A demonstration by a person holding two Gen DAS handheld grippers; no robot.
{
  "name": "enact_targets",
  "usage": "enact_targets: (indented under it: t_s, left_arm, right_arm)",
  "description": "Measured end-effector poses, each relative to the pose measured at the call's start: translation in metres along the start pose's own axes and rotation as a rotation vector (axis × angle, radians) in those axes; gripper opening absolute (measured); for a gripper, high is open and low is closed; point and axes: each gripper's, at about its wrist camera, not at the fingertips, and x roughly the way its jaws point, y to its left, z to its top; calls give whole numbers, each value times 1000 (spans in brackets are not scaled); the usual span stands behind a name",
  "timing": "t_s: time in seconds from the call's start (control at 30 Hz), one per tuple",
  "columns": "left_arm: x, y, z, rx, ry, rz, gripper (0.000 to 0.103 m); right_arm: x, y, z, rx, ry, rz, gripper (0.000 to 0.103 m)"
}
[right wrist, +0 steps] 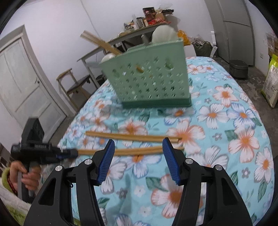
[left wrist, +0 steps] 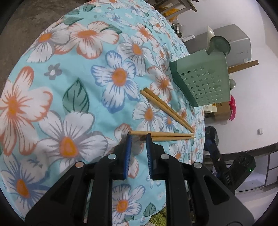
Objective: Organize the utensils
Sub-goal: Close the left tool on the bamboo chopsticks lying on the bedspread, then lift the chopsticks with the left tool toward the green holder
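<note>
Two pairs of wooden chopsticks lie on the flowered tablecloth [left wrist: 73,73]. In the left wrist view the near pair [left wrist: 166,136] lies crosswise just past my left gripper [left wrist: 138,136]. Its blue pads stand a narrow gap apart, with cloth showing between them and no pad pressing on wood. The other pair [left wrist: 166,109] lies diagonally toward the green perforated basket [left wrist: 203,78]. In the right wrist view my right gripper [right wrist: 139,140] hangs open above the near pair [right wrist: 135,151], with the far pair [right wrist: 133,136] beyond it. The left gripper [right wrist: 69,153] sits at the near pair's left end. The basket [right wrist: 149,81] holds chopsticks [right wrist: 99,41] and white spoons.
A hand [right wrist: 26,173] holds the left gripper's handle at the table's left edge. Beyond the table stand a wooden chair [right wrist: 74,83], a white door [right wrist: 20,83], a cluttered shelf [right wrist: 149,15] and a dark cooker [right wrist: 238,68] on the floor.
</note>
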Motion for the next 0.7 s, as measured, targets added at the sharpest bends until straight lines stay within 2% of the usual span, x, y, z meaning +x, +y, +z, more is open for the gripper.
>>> enact_targets:
  t_s: [0.1, 0.23, 0.43, 0.63, 0.7]
  left_arm:
    - [-3, -7, 4, 47, -23, 39, 14]
    - [-15, -15, 9, 92, -95, 83, 18]
    - [-25, -37, 12, 212, -185, 147, 21]
    - [-10, -76, -1, 455, -178, 186, 29]
    - [2, -95, -10, 596, -166, 215, 31]
  right_arm:
    - [5, 6, -11, -19, 29, 1, 56]
    - [13, 12, -21, -26, 63, 22, 56]
    - [15, 18, -20, -51, 63, 23, 56]
    - [3, -6, -11, 8, 22, -41, 56]
    - [-4, -20, -5, 40, 2, -85, 56]
